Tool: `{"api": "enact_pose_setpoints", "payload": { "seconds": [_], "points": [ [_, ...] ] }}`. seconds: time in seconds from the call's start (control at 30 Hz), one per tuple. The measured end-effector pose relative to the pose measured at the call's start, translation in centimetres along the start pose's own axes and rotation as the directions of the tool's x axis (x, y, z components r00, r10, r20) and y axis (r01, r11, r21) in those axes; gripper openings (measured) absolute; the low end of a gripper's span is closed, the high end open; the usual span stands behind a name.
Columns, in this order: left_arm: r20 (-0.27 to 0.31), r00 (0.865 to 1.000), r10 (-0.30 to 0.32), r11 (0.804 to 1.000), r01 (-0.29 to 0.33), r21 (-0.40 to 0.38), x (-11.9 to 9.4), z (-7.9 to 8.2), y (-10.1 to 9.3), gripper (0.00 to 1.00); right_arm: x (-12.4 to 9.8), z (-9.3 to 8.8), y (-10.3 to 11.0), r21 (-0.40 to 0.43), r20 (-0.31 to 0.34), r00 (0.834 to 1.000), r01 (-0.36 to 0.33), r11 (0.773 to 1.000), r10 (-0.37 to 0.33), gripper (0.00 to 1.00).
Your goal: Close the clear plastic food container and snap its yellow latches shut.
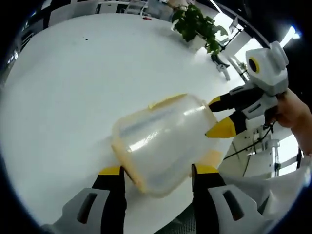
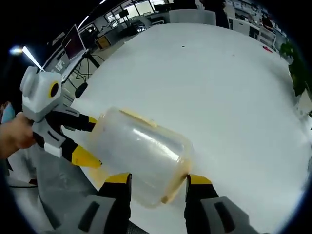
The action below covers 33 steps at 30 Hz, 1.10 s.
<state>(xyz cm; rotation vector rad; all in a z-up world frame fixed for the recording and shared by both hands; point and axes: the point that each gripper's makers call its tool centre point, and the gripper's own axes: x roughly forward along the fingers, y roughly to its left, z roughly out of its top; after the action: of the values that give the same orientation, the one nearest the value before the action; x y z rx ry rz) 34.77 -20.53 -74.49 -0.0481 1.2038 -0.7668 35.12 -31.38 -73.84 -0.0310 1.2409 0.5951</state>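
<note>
Clear plastic food container (image 1: 163,144) at lower centre of the left gripper view, held above the white worktop (image 1: 73,83), long axis running lower left to upper right of frame. Yellow latches (image 1: 168,101) visible along upper edge and at lower rim. Left gripper (image 1: 158,171) fingers (image 1: 111,171) spread wide at the near end, one at each side of the container; contact cannot be confirmed. Right gripper (image 1: 218,116) entering from right of frame, held by a hand (image 1: 292,109), fingertips at the far end, parted. Potted plant (image 1: 197,24) at upper right.

In the right gripper view, container (image 2: 144,153) at lower centre, axis running upper left to lower right. Right gripper (image 2: 158,179) fingers (image 2: 118,179) wide, flanking the near end. Left gripper (image 2: 87,141) at left, hand (image 2: 14,134) behind it.
</note>
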Motion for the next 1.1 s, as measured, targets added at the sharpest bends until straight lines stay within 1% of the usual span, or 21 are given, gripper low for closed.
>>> {"api": "enact_pose_setpoints", "payload": {
  "seconds": [0.13, 0.17, 0.2, 0.23, 0.27, 0.33, 0.37, 0.4, 0.5, 0.53, 0.57, 0.6, 0.63, 0.73, 0.83, 0.87, 0.93, 0.97, 1.0, 1.03, 1.1],
  "points": [
    [-0.049, 0.999, 0.008, 1.0, -0.01, -0.022, 0.1, -0.4, -0.1, 0.51, 0.5, 0.2, 0.8, -0.002, -0.027, 0.999, 0.023, 1.0, -0.023, 0.46],
    [-0.053, 0.999, 0.007, 1.0, -0.009, -0.029, 0.1, -0.5, -0.1, 0.51, 0.7, 0.2, 0.8, 0.002, -0.032, 0.999, 0.022, 1.0, -0.022, 0.47],
    [-0.071, 0.997, 0.013, 0.999, -0.015, -0.029, 0.1, -0.7, 0.1, 0.51, 0.8, 0.5, 1.2, 0.021, -0.019, 1.0, 0.004, 1.0, -0.003, 0.46],
    [-0.068, 0.998, 0.008, 0.999, -0.011, -0.043, 0.3, -0.5, 0.1, 0.51, 0.8, 0.0, 1.2, 0.0, -0.05, 0.998, 0.022, 1.0, -0.022, 0.47],
    [-0.075, 0.997, 0.011, 0.999, -0.014, -0.042, 0.3, -0.5, 0.0, 0.51, 1.1, 0.2, 1.6, 0.0, -0.033, 0.999, 0.037, 0.999, -0.037, 0.47],
    [-0.08, 0.997, 0.007, 0.999, -0.01, -0.039, 0.3, -0.6, 0.0, 0.5, 1.0, 0.2, 1.1, 0.024, -0.032, 0.999, 0.022, 0.999, -0.022, 0.47],
    [-0.062, 0.998, -0.007, 0.998, 0.003, -0.057, 0.4, -0.6, 0.0, 0.5, 0.9, 0.2, 1.0, 0.016, -0.034, 0.999, 0.021, 1.0, -0.02, 0.47],
    [-0.061, 0.998, -0.003, 0.999, 0.0, -0.049, 0.3, -0.6, 0.0, 0.49, 0.9, 0.1, 1.0, 0.014, -0.034, 0.999, 0.024, 1.0, -0.024, 0.47],
    [-0.025, 1.0, -0.012, 0.995, 0.009, -0.095, 0.4, -0.7, -0.1, 0.47, 0.8, 0.2, 0.9, 0.025, -0.036, 0.999, 0.036, 0.999, -0.035, 0.47],
    [-0.076, 0.997, -0.018, 0.981, 0.003, -0.193, 0.3, -2.1, -0.4, 0.47, 0.8, -0.1, 1.0, 0.013, -0.042, 0.998, 0.046, 0.999, -0.045, 0.48],
    [-0.017, 1.0, -0.027, 0.988, 0.024, -0.15, 1.1, -1.4, -0.5, 0.47, 0.9, 0.1, 0.8, 0.017, -0.032, 0.998, 0.049, 0.999, -0.049, 0.49],
    [0.001, 1.0, -0.028, 0.992, 0.028, -0.127, 0.4, -1.3, -0.7, 0.47, 0.8, 0.1, 0.7, 0.023, -0.029, 0.998, 0.05, 0.998, -0.049, 0.49],
    [-0.006, 0.999, -0.033, 0.993, 0.032, -0.117, 0.0, -1.4, -0.9, 0.47, 0.8, 0.1, 0.7, 0.02, -0.032, 0.998, 0.049, 0.999, -0.048, 0.49],
    [-0.01, 1.0, -0.029, 0.992, 0.027, -0.125, 0.2, -1.1, -0.8, 0.48, 0.7, 0.1, 0.5, 0.023, -0.013, 0.999, 0.035, 0.999, -0.034, 0.5],
    [-0.021, 0.999, -0.045, 0.994, 0.042, -0.104, 0.5, -1.1, -0.7, 0.49, 0.6, 0.1, 0.6, 0.03, -0.003, 0.999, 0.036, 0.999, -0.036, 0.5],
    [-0.015, 0.999, -0.042, 0.995, 0.041, -0.092, 0.5, -1.0, -0.6, 0.49, 0.6, 0.1, 0.6, 0.035, 0.001, 0.999, 0.036, 0.999, -0.036, 0.51],
    [-0.027, 0.997, -0.068, 0.995, 0.066, -0.08, 0.4, -1.0, -0.7, 0.49, 0.6, 0.1, 0.6, 0.052, 0.007, 0.999, 0.033, 0.998, -0.034, 0.51],
    [-0.033, 0.996, -0.078, 0.994, 0.075, -0.079, 0.4, -0.9, -0.5, 0.49, 0.6, 0.1, 0.5, 0.061, 0.026, 0.999, 0.031, 0.998, -0.033, 0.51],
    [-0.036, 0.996, -0.085, 0.993, 0.081, -0.08, 0.4, -0.9, -0.5, 0.49, 0.7, 0.1, 0.6, 0.093, 0.035, 0.999, 0.019, 0.995, -0.022, 0.51],
    [-0.048, 0.994, -0.095, 0.993, 0.091, -0.069, 0.3, -0.9, -0.3, 0.49, 0.7, -0.3, 0.9, 0.158, 0.041, 0.999, -0.006, 0.987, 0.0, 0.51],
    [-0.057, 0.993, -0.102, 0.994, 0.099, -0.043, 0.3, -1.0, -0.3, 0.49, 0.9, -0.6, 1.0, 0.198, 0.058, 0.998, -0.033, 0.98, 0.022, 0.52]
  ]
}}
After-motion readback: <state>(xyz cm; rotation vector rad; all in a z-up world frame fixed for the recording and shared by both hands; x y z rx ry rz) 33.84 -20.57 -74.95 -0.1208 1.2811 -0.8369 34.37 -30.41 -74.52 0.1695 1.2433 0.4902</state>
